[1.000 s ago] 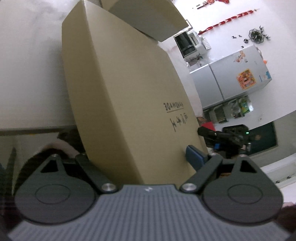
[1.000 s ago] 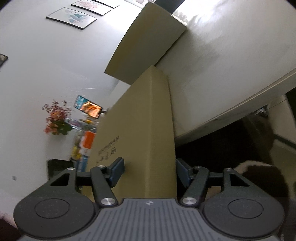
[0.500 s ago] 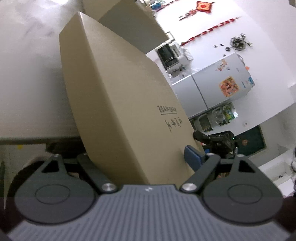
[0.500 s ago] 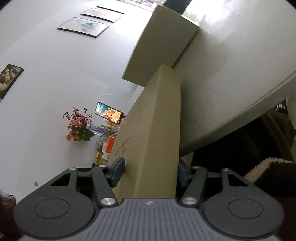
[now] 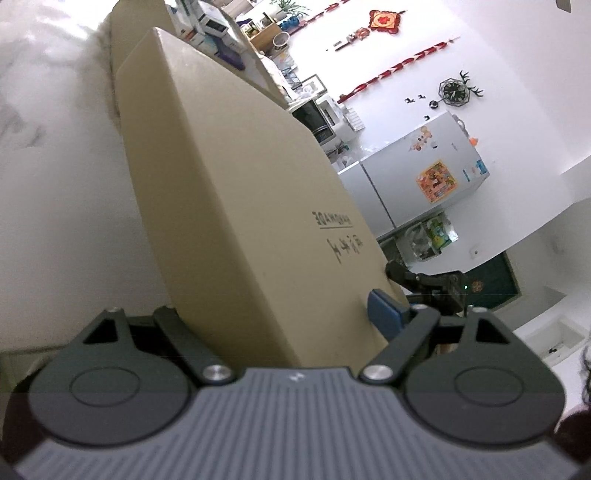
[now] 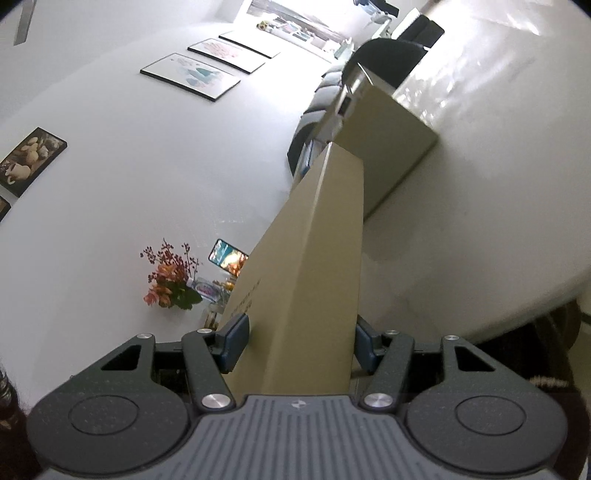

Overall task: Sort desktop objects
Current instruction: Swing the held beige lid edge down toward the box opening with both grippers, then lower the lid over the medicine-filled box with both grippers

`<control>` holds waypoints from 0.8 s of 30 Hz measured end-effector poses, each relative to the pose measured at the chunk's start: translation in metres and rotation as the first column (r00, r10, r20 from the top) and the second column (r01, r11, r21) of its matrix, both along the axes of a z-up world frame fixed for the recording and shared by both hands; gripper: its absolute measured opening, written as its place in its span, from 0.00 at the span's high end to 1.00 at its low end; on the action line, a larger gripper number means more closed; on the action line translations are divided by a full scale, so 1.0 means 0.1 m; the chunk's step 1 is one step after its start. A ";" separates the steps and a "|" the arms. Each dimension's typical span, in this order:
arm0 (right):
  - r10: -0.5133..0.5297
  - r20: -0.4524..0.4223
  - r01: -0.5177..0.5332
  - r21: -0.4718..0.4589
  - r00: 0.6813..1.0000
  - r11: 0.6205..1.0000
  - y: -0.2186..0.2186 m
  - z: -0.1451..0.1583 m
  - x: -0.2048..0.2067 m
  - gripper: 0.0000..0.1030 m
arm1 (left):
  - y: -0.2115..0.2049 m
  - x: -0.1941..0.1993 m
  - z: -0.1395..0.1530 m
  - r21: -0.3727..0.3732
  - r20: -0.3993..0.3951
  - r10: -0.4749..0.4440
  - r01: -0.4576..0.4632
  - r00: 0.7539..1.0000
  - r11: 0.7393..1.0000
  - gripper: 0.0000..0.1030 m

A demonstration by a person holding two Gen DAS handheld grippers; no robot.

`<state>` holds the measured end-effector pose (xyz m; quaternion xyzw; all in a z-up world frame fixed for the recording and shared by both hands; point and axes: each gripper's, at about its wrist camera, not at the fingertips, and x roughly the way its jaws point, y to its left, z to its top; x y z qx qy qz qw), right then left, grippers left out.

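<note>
left hand-held gripper (image 5: 280, 314) — clamped on tan box (image 5: 240, 192) | right hand-held gripper (image 6: 299, 347) — clamped on same box

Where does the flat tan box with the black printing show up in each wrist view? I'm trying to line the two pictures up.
Left wrist: the tan box fills the centre, its printed face showing, with the left gripper clamped on its near end.
Right wrist: the same box runs edge-on up the middle from the right gripper, which is clamped on it.
Shared landmark: the second tan box behind it, on the white marble table.
</note>
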<state>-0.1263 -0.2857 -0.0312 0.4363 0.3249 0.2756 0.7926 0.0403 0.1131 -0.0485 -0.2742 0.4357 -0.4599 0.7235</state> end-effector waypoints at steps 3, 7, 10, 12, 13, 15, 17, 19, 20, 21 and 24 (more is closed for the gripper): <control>-0.007 0.013 0.007 0.000 1.000 1.000 -0.08 0.11 0.08 0.40 | -0.07 0.06 0.12 0.001 0.029 0.001 -0.001 1.000 1.000 0.18; -0.010 0.028 0.010 0.004 1.000 1.000 -0.16 0.27 0.22 0.40 | -0.15 0.14 0.28 -0.002 0.059 0.008 -0.008 0.998 1.000 0.18; -0.009 0.041 0.009 -0.003 0.999 1.000 -0.22 0.41 0.35 0.40 | -0.15 0.21 0.37 -0.011 0.076 0.017 -0.016 0.997 1.000 0.19; -0.007 0.050 0.007 -0.009 0.999 1.000 -0.26 0.50 0.45 0.40 | -0.15 0.26 0.42 -0.018 0.087 0.026 -0.024 0.996 1.000 0.19; -0.005 0.054 0.006 -0.012 0.999 1.000 -0.27 0.55 0.50 0.40 | -0.15 0.29 0.45 -0.023 0.093 0.031 -0.029 0.995 0.999 0.18; -0.002 0.063 0.003 -0.018 0.998 1.000 -0.31 0.64 0.61 0.40 | -0.15 0.34 0.51 -0.031 0.100 0.040 -0.037 0.994 0.999 0.19; 0.003 0.073 -0.001 -0.026 0.997 1.000 -0.33 0.74 0.72 0.40 | -0.16 0.40 0.57 -0.039 0.108 0.051 -0.047 0.993 0.998 0.19; 0.009 0.082 -0.006 -0.031 0.997 0.999 -0.35 0.83 0.82 0.40 | -0.14 0.45 0.62 -0.046 0.114 0.061 -0.056 0.992 0.997 0.19; 0.011 0.088 -0.008 -0.034 0.996 0.999 -0.35 0.87 0.87 0.40 | -0.13 0.47 0.64 -0.050 0.116 0.067 -0.061 0.991 0.997 0.19; 0.014 0.093 -0.011 -0.038 0.996 0.999 -0.36 0.92 0.92 0.40 | -0.13 0.49 0.67 -0.053 0.120 0.072 -0.066 0.990 0.996 0.19; 0.023 0.109 -0.018 -0.041 0.994 0.999 -0.38 1.04 1.09 0.40 | -0.13 0.57 0.77 -0.058 0.136 0.088 -0.080 0.987 0.995 0.19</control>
